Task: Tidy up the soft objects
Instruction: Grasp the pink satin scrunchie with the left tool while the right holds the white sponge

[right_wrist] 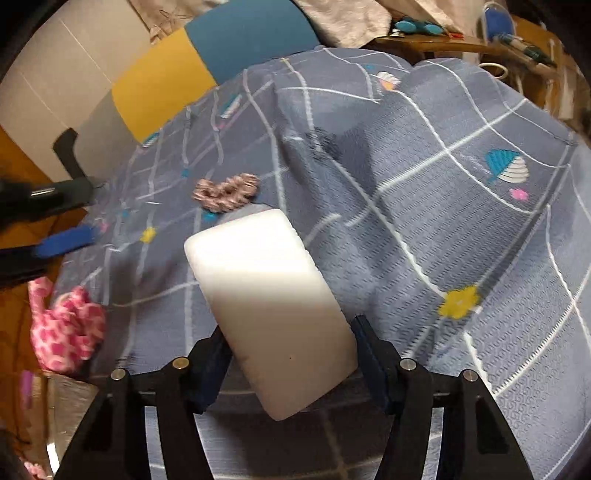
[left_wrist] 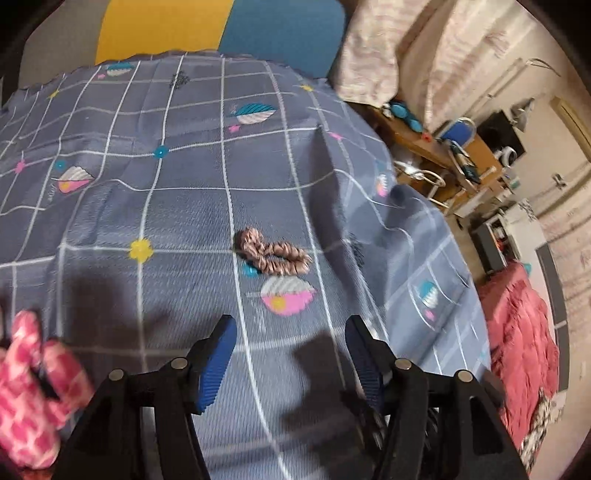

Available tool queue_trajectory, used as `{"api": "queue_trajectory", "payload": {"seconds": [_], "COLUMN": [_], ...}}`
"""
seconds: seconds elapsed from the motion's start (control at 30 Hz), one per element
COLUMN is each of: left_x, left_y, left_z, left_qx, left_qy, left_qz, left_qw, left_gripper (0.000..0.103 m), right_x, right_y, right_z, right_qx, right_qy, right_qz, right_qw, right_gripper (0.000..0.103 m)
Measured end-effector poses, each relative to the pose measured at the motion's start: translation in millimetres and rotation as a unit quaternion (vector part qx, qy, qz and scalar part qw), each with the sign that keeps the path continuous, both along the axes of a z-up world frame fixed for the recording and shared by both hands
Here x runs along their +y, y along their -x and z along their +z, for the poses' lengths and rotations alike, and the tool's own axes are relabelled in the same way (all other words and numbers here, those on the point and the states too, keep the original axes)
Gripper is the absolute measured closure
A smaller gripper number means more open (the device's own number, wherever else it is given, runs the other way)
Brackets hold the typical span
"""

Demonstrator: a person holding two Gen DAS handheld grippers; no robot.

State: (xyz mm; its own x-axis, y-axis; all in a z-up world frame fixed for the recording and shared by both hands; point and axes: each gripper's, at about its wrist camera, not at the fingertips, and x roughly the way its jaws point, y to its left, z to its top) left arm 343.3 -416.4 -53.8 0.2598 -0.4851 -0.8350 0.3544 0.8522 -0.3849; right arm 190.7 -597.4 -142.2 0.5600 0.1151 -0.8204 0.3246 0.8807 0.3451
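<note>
Left wrist view: my left gripper hangs over the grey-blue checked bedspread, jaws apart, nothing between the blue pads. Bare cloth shows in the gap. The pinkish-brown scrunchie lies flat on the bedspread ahead of the tips, roughly in line with the gap, clear of both fingers. A pink-and-white patterned soft toy sits at the lower left edge, beside the left finger's outer arm; I cannot tell whether it touches the gripper. Beyond the bed's far edge are yellow and blue headboard panels. To the right, a wooden desk with clutter, and a red quilt lower down.

Right wrist view: my right gripper is clamped on a white sponge block. Both pads press its long sides near the lower half, and the block sticks out forward and slightly leftward past the tips, tilted. It is held above the bedspread. The scrunchie lies just beyond the block's far end, on the cloth, apart from it. The soft toy rests at the bed's left edge. The left gripper enters from the left, one blue pad showing, jaws spread, well apart from the sponge.
</note>
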Motion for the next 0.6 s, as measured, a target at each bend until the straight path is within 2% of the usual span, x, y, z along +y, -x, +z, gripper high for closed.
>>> {"api": "queue_trajectory", "payload": {"seconds": [0.2, 0.27, 0.47, 0.6], "left_x": [-28.5, -38.3, -62.1, -85.0], "left_y": [-38.2, -45.0, -58.6, -64.7], "left_z": [-44.3, -54.4, -66.2, -75.5], "left_qx": [0.027, 0.026, -0.012, -0.024], "left_qy": [-0.015, -0.028, -0.056, -0.101], "left_qz": [0.030, 0.030, 0.021, -0.006], "left_qw": [0.9991, 0.9988, 0.9982, 0.9946], "left_gripper": [0.040, 0.034, 0.032, 0.032], "right_x": [1.9, 0.6, -6.1, -14.5], "right_y": [3.6, 6.4, 9.6, 12.9], "right_z": [21.6, 26.2, 33.1, 35.2], "right_qx": [-0.018, -0.022, -0.024, -0.022], "right_qy": [-0.012, -0.019, -0.020, -0.024], "right_qz": [0.004, 0.001, -0.015, -0.031], "right_qw": [1.000, 1.000, 0.999, 0.999], "right_gripper": [0.039, 0.039, 0.039, 0.039]}}
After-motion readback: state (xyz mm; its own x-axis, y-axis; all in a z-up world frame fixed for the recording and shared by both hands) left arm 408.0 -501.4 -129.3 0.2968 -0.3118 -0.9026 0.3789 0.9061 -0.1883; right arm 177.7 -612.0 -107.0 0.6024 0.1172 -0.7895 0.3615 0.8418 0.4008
